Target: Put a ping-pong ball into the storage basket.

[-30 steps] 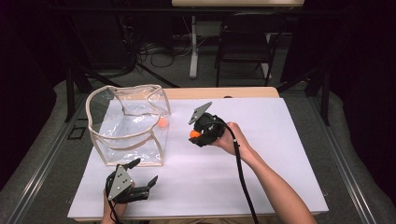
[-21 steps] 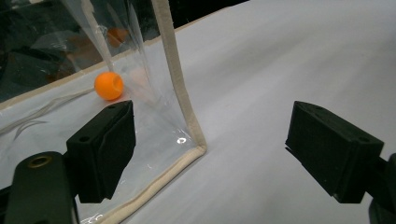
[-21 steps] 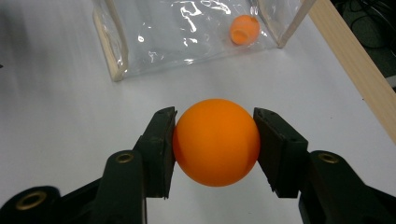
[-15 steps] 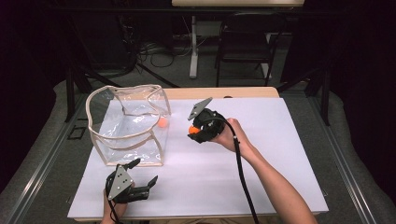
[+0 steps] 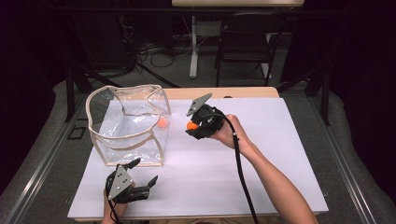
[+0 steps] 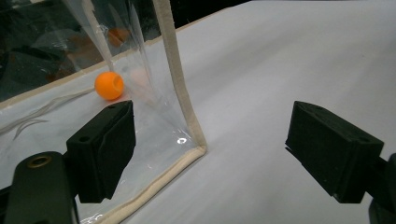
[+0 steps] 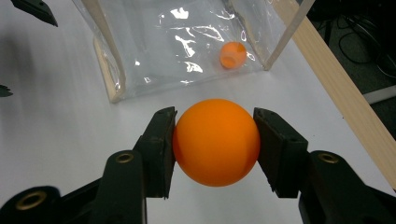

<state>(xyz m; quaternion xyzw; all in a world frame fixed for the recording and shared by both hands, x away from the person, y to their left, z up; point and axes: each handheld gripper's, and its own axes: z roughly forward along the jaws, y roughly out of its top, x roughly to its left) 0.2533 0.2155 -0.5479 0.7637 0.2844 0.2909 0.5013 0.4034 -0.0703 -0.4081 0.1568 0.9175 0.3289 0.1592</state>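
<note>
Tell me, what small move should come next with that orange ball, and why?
Probably lift the right gripper up and over the rim of the clear plastic bag with cream edging. Its fingers are clamped on the round orange ball beside the bag, above the white table, and another orange ball already lies inside.

Two black jaws of the left gripper [image 6: 210,154] are standing wide apart above a white table [image 6: 289,60], framing the cream-edged corner of a clear plastic bag [image 6: 180,88] (its wall glinting), while an orange ball [image 6: 109,85] is lying inside it.
</note>
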